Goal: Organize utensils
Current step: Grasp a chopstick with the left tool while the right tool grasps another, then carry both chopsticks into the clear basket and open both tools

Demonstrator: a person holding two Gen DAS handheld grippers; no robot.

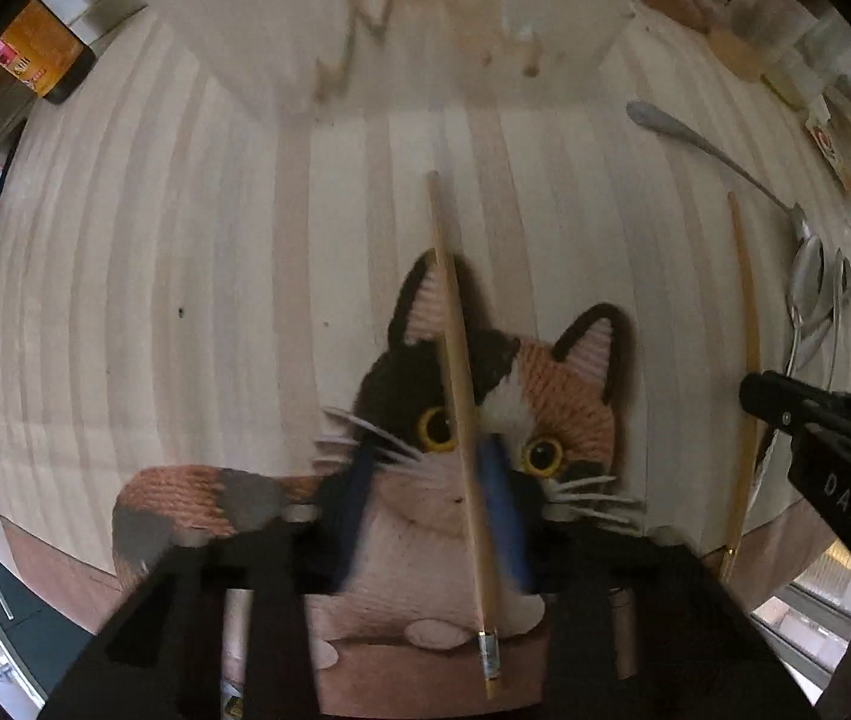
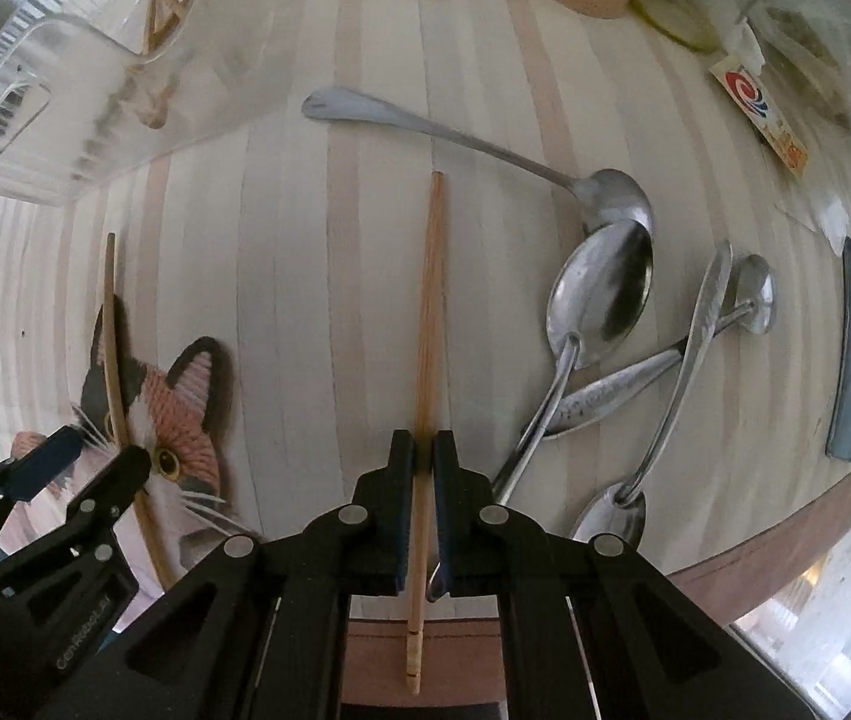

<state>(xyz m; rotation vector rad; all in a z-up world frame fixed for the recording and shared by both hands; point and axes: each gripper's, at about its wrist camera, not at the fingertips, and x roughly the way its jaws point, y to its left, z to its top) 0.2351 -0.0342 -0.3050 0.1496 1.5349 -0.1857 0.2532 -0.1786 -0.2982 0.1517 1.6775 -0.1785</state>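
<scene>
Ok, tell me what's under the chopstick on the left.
That chopstick lies across a cat-shaped mat, crossing its face. Beneath the mat is the wooden table; anything under the mat is hidden.

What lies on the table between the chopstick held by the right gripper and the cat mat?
Nothing: in the right wrist view, bare wooden table separates the chopstick in the right gripper from the cat mat.
</scene>
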